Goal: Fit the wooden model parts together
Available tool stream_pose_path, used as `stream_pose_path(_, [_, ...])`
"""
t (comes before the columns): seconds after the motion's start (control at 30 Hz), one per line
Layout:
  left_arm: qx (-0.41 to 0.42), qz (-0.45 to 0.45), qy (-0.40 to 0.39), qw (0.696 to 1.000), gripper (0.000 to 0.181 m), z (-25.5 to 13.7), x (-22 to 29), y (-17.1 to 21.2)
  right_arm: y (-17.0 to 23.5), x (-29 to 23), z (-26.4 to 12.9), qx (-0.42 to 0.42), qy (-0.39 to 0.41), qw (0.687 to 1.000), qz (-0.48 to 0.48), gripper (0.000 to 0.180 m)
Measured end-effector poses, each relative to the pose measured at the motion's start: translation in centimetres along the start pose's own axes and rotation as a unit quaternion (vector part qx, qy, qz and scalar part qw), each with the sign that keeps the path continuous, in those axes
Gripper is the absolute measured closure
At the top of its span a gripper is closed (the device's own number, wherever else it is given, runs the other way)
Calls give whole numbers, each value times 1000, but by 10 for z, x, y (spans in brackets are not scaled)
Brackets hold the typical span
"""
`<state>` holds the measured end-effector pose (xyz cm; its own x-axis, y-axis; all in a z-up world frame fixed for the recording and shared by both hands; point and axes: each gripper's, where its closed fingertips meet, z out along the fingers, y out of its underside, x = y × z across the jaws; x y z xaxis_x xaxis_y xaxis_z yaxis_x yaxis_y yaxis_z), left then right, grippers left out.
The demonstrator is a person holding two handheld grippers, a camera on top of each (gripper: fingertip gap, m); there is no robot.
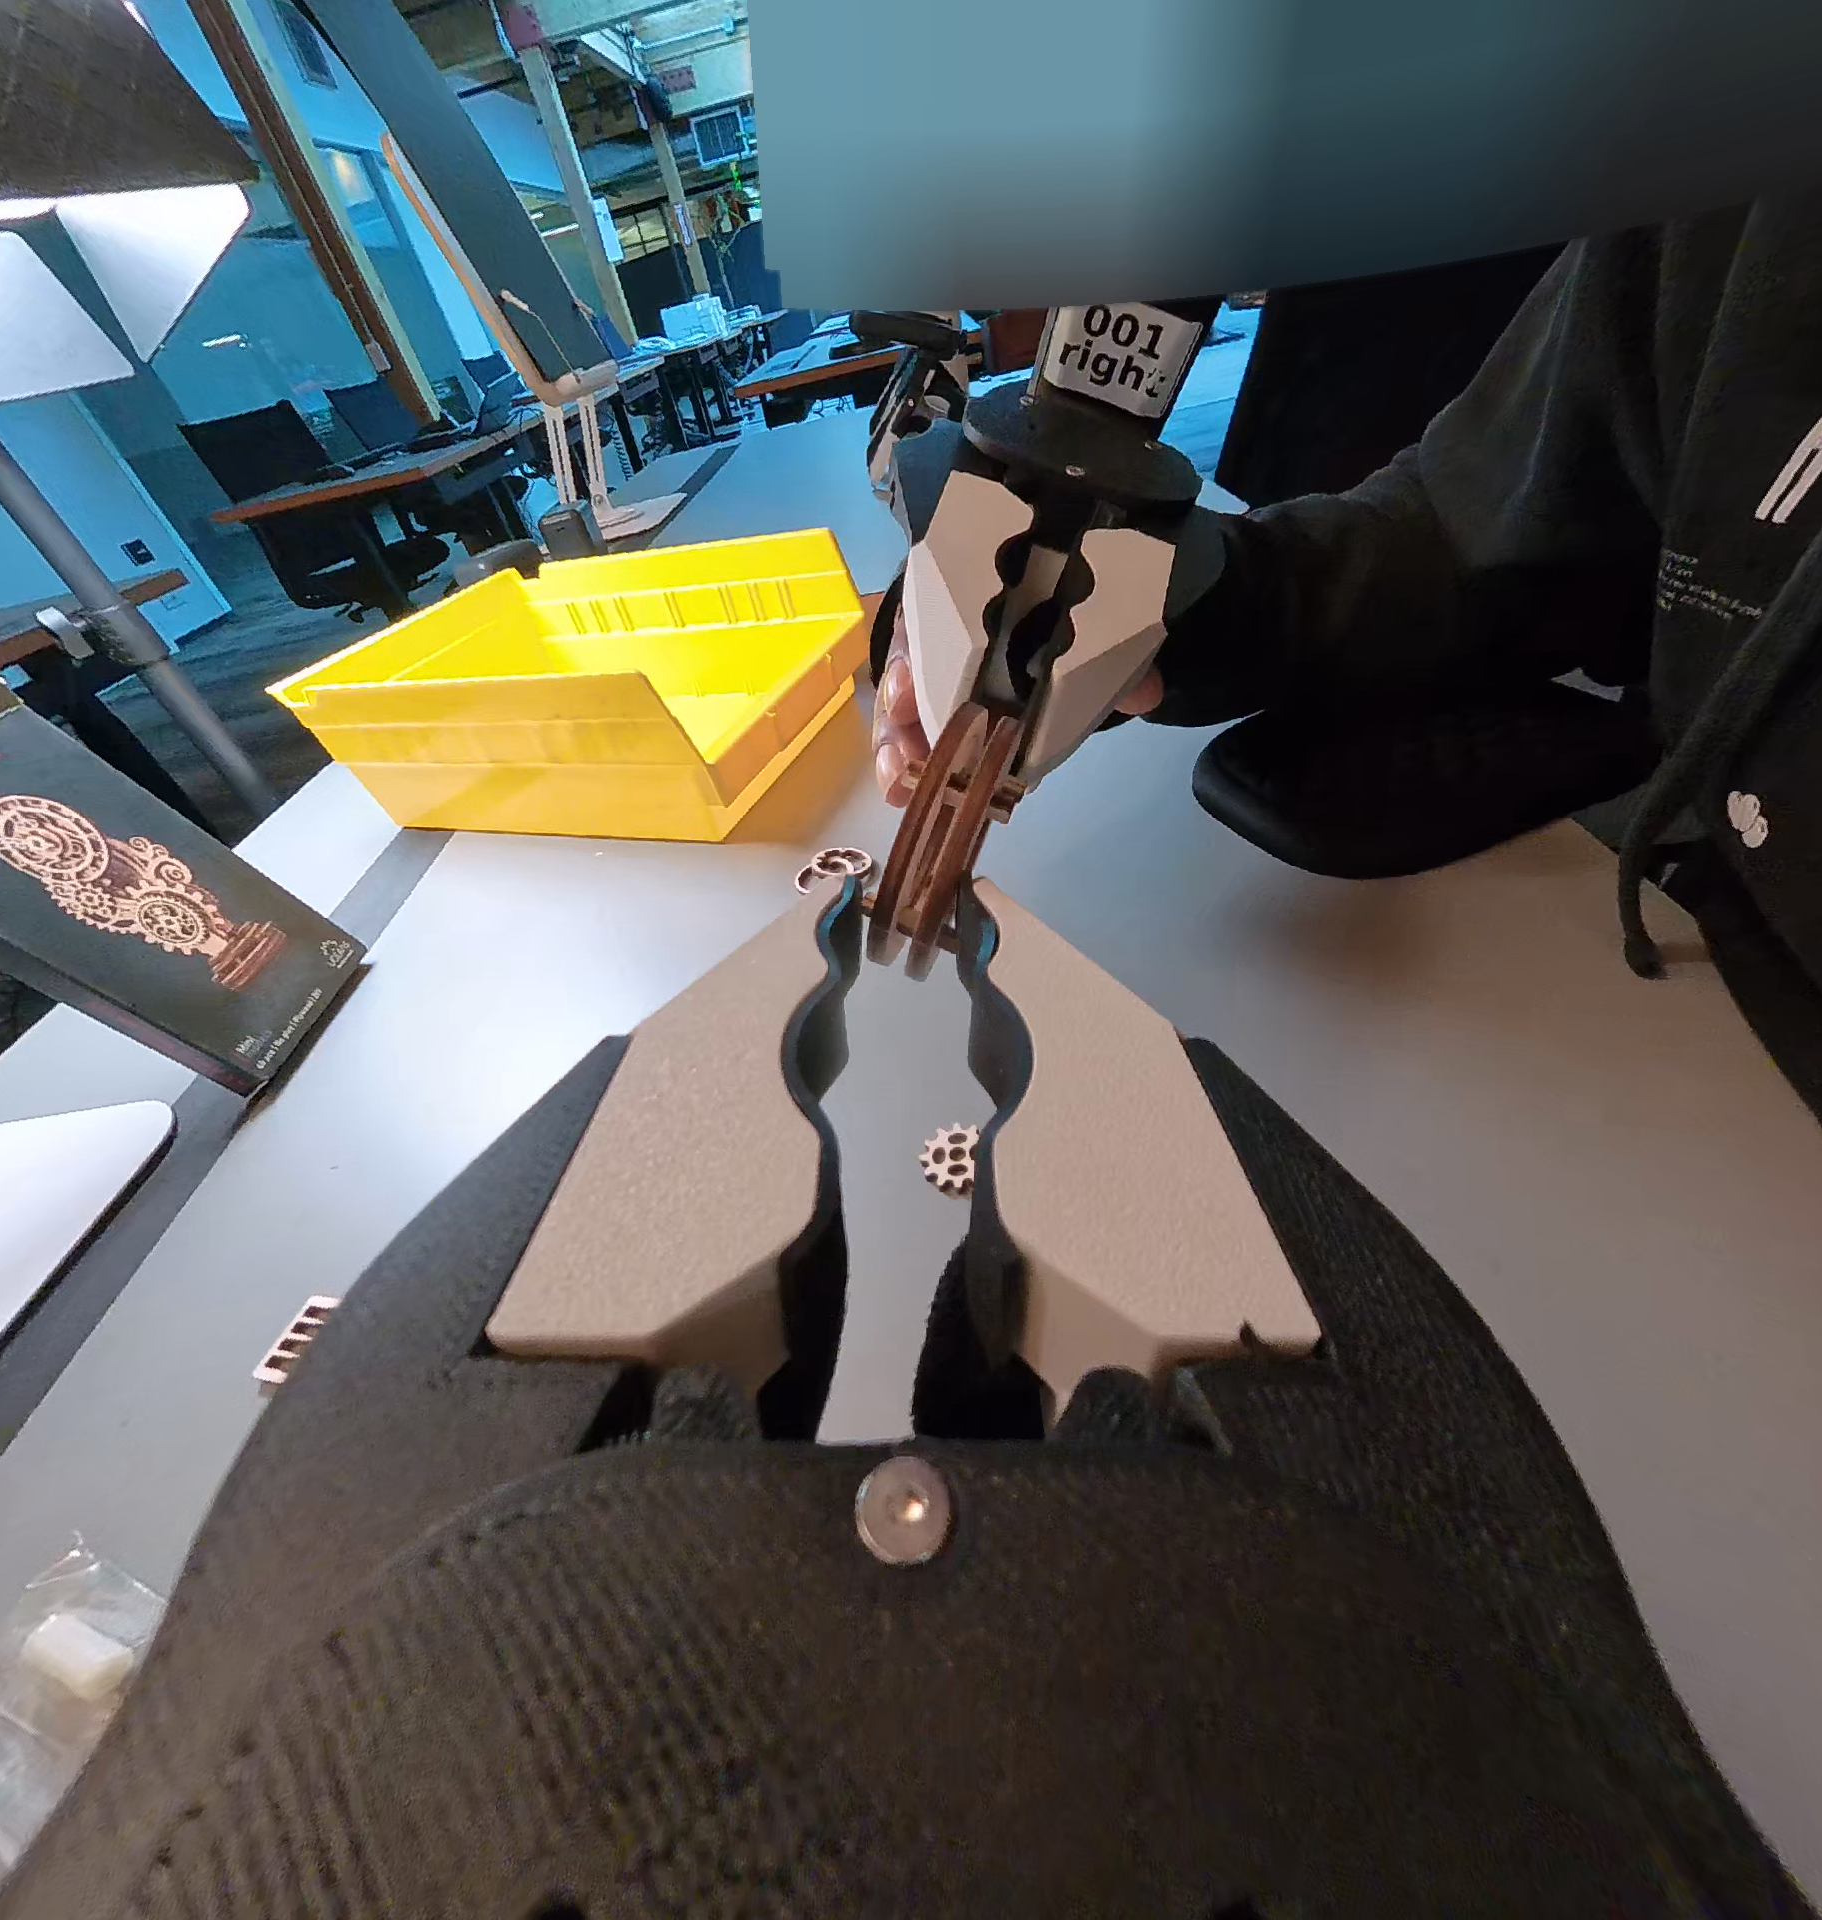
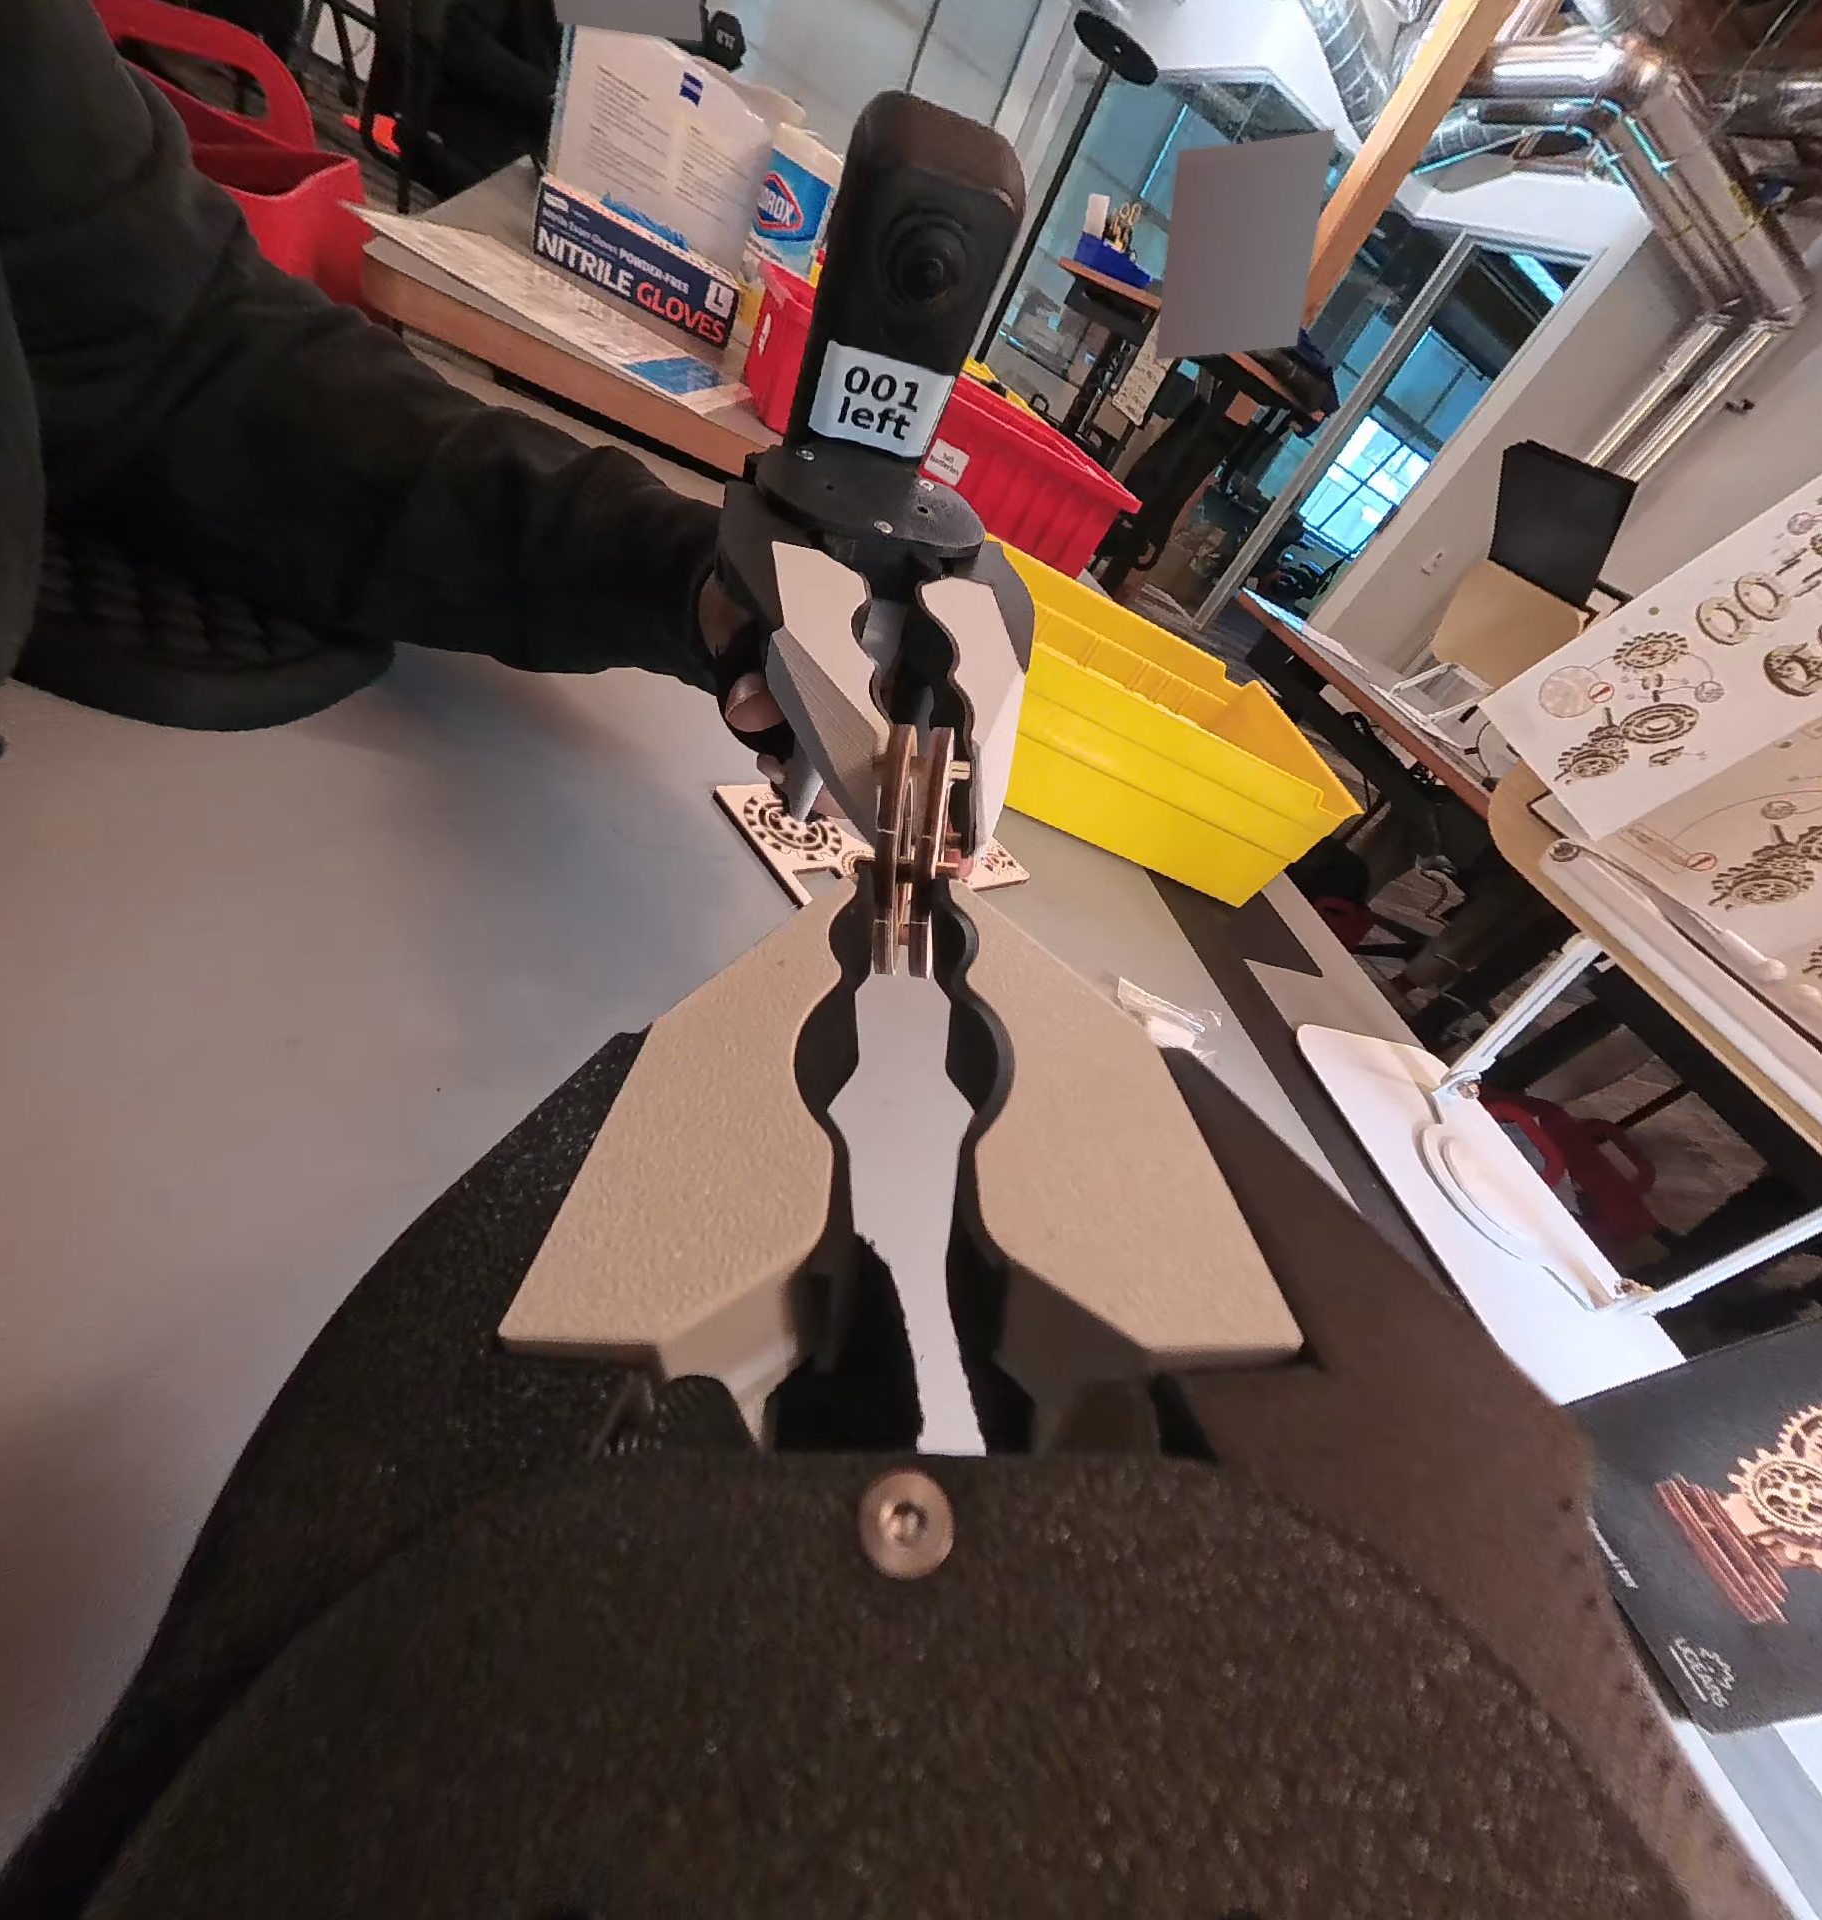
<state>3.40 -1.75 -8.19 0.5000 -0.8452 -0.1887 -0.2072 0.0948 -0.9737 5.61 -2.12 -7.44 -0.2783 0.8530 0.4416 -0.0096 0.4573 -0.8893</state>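
Note:
A wooden assembly (image 1: 922, 842) of two brown discs joined by short pegs hangs above the grey table, held from both ends. My left gripper (image 1: 912, 904) is closed on its near edge. My right gripper (image 1: 990, 748), opposite, is closed on its far edge. In the right wrist view the assembly (image 2: 907, 831) sits between my right gripper (image 2: 904, 904) and my left gripper (image 2: 912, 790). A small pale gear (image 1: 951, 1156) lies on the table under my left fingers. A small swirl-shaped piece (image 1: 834, 868) lies beside the left fingertip.
A yellow bin (image 1: 595, 707) stands behind the work spot. A wooden cut-out sheet (image 2: 782, 831) lies flat beyond the grippers. The kit box (image 1: 107, 883), a comb-like wooden piece (image 1: 294, 1340), a plastic bag (image 1: 55, 1662) and an instruction sheet (image 2: 1717, 675) are around. Only a small space, under 4 cm, lies between the two pairs of fingers. My left gripper's tips are some 12 centimeters from the small pale gear (image 1: 951, 1156).

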Motion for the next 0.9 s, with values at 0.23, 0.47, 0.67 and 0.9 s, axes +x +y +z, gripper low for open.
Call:
stream_pose_path(0.23, [-2, 37, -8, 999, 166, 0, 1, -3, 0, -1, -1, 2, 0, 1000, -19, 171])
stream_pose_path(0.47, [-4, 103, -37, 994, 166, 0, -2, -4, 1, 2, -1, -1, 16, 999, -27, 171])
stream_pose_path(0.67, [-58, 207, -85, 973, 165, 6, -8, 6, -8, 6, -3, 5, 23, 1000, -8, 157])
stream_pose_path(0.9, [-101, 252, -99, 957, 165, 13, -8, 13, 20, 2, 10, -68, 27, 997, -27, 168])
